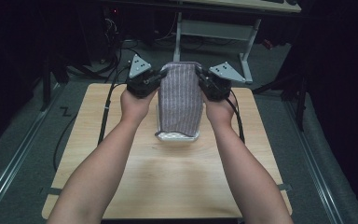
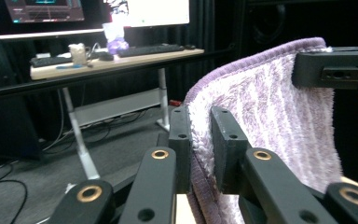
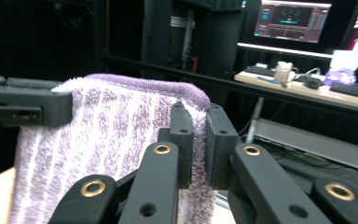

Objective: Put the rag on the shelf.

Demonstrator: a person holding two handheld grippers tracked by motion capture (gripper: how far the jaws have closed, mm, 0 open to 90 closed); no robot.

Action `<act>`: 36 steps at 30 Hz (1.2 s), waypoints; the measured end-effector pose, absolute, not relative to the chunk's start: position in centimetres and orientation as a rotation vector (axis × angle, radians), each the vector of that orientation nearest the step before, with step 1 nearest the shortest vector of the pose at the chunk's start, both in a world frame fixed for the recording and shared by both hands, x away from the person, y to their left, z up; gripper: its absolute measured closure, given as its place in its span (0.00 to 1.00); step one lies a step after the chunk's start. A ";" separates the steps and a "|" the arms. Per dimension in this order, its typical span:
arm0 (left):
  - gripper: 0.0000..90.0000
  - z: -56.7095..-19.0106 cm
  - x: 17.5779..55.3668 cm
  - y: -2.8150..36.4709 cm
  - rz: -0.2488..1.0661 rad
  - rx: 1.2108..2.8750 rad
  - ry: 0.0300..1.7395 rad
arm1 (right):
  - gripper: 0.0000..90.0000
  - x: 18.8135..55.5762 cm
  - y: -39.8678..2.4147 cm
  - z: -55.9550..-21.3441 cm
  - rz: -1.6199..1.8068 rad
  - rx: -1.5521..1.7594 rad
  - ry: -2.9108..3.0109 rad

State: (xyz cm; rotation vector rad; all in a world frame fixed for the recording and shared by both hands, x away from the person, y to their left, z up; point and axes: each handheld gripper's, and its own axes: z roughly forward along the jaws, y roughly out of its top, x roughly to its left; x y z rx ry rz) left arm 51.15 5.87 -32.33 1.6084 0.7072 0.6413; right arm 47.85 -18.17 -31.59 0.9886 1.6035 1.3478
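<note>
A purple and white striped towel [image 1: 181, 100] hangs lifted above the wooden table [image 1: 168, 177], its lower end resting on the tabletop. My left gripper [image 1: 161, 77] is shut on the towel's upper left corner, and my right gripper [image 1: 199, 75] is shut on its upper right corner. In the left gripper view the towel [image 2: 270, 116] is pinched between the two black jaws of the left gripper [image 2: 200, 144], with the other gripper clamped on its far edge. The right gripper view shows the towel [image 3: 107, 140] squeezed at its corner by the right gripper [image 3: 199, 140].
A desk [image 1: 242, 4] with white legs stands beyond the table's far edge, with cables on the floor around it. Monitors, a keyboard [image 2: 151, 49] and small items sit on that desk. Black cables [image 1: 106, 112] trail from both grippers across the table.
</note>
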 end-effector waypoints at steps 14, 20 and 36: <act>0.86 -35.0 56.1 4.4 0.593 1.720 0.892 | 0.92 52.8 -17.3 -33.9 1.155 1.046 1.683; 0.79 -36.7 56.8 3.9 0.532 1.785 0.951 | 0.86 53.9 -17.0 -36.0 1.092 1.105 1.746; 0.62 -36.4 54.7 6.7 0.506 1.706 0.965 | 0.68 52.4 -17.6 -36.0 1.102 1.067 1.761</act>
